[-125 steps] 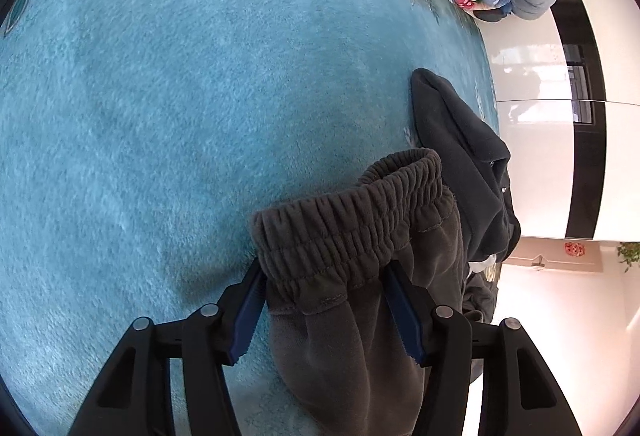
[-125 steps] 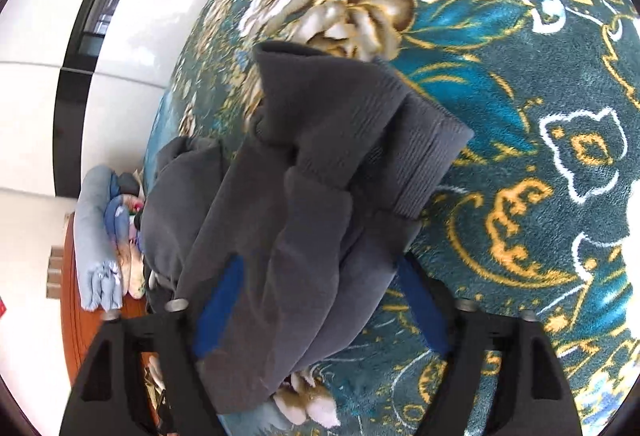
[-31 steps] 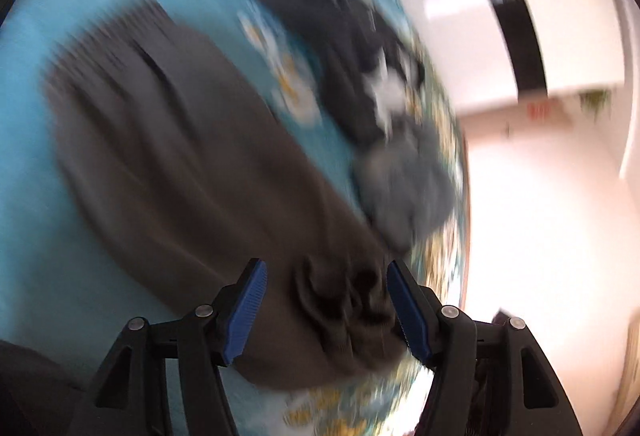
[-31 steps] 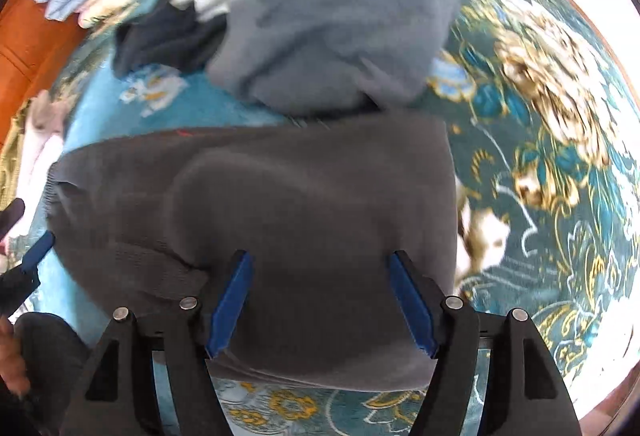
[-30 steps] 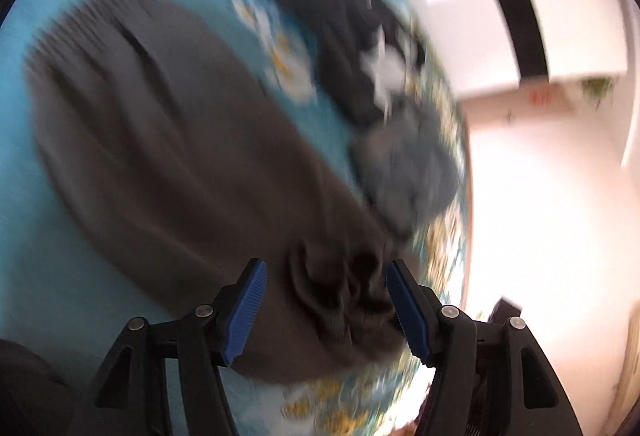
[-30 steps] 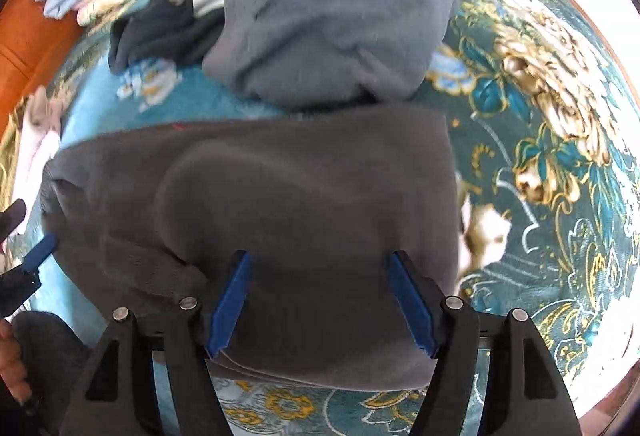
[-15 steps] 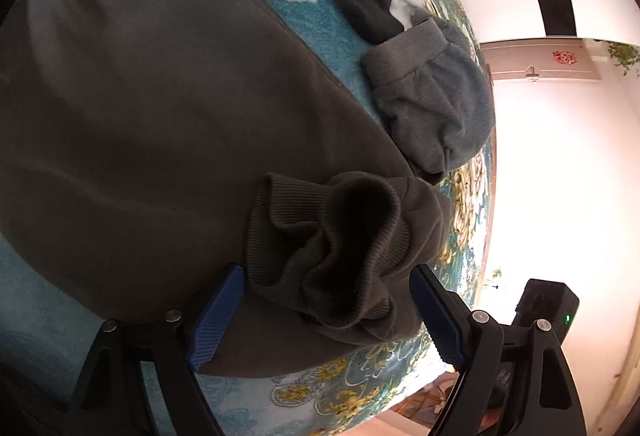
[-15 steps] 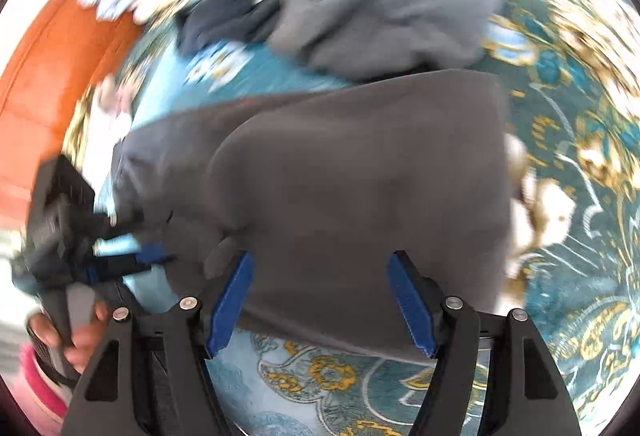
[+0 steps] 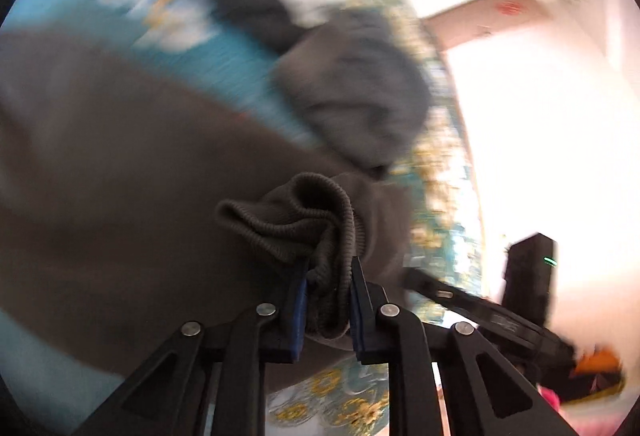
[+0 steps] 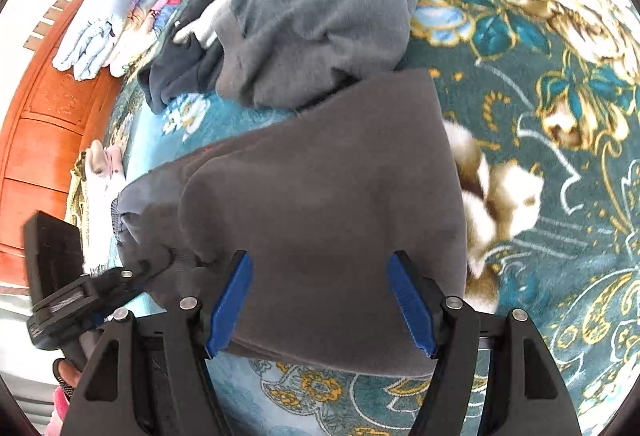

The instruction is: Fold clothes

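Note:
Dark grey sweatpants (image 10: 320, 204) lie folded flat on the teal floral blanket (image 10: 560, 36). In the left wrist view my left gripper (image 9: 326, 276) is shut on the bunched ribbed cuff (image 9: 296, 220) of the sweatpants (image 9: 120, 176). It also shows at the left of the right wrist view (image 10: 132, 276). My right gripper (image 10: 320, 296) is open and empty, its blue pads just above the near edge of the sweatpants.
A lighter grey garment (image 10: 320, 8) and a dark navy garment (image 10: 180, 68) lie beyond the sweatpants. Folded light blue and patterned bedding (image 10: 116, 4) is stacked by the orange wooden headboard (image 10: 40, 136). A pale pink cloth (image 10: 100, 196) lies at the left.
My left gripper has closed on the bunched cuff, which lay between open jaws half a second ago. The left view is now blurred by motion. My right gripper stays open over the sweatpants.

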{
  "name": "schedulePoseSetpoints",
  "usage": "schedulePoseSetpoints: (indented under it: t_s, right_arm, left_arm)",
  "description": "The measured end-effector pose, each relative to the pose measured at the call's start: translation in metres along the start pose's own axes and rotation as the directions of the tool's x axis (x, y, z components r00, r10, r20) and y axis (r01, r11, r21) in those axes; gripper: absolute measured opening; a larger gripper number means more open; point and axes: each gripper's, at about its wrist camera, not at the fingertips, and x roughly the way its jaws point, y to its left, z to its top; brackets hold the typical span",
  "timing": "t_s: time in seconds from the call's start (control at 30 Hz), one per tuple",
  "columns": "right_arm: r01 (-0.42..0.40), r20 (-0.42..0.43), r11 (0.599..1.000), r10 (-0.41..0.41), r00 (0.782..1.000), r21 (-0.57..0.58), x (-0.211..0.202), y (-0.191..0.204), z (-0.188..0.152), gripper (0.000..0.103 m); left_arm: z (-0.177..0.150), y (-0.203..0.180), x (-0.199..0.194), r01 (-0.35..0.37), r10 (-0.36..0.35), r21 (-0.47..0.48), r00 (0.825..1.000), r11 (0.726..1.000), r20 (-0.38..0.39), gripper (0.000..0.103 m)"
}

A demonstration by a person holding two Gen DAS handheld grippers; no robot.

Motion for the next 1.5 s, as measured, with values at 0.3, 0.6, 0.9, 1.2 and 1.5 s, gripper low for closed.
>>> schedulePoseSetpoints:
  t_s: [0.3, 0.6, 0.9, 1.2, 1.5]
  right_arm:
    - [-0.008, 0.038, 0.992, 0.013, 0.999, -0.124, 0.007, 0.034, 0.001, 0.072]
    - [-0.024, -0.113, 0.972, -0.003, 0.994, -0.236, 0.062, 0.075, -0.013, 0.072]
    - [-0.016, -0.059, 0.985, 0.006, 0.998, -0.171, 0.040, 0.059, -0.005, 0.072]
    - [0.003, -0.031, 0.996, -0.006, 0.999, -0.093, 0.025, 0.039, 0.000, 0.072]
    - [0.004, -0.052, 0.990, -0.012, 0.999, -0.139, 0.039, 0.064, 0.000, 0.072]
  left_arm:
    - [0.002, 0.027, -0.002, -0.051, 0.049, -0.067, 0.998, 0.996, -0.032, 0.019]
    - [0.001, 0.074, -0.001, -0.152, 0.133, -0.215, 0.986, 0.965, -0.101, 0.023]
    - [-0.004, 0.076, -0.019, -0.138, 0.135, -0.233, 0.990, 0.963, -0.027, 0.038]
    - [-0.016, 0.100, -0.166, -0.235, 0.418, -0.406, 0.787, 0.883, 0.455, 0.065]
    - [-0.027, 0.225, -0.200, -0.046, 0.415, -0.763, 0.859, 0.644, 0.299, 0.069]
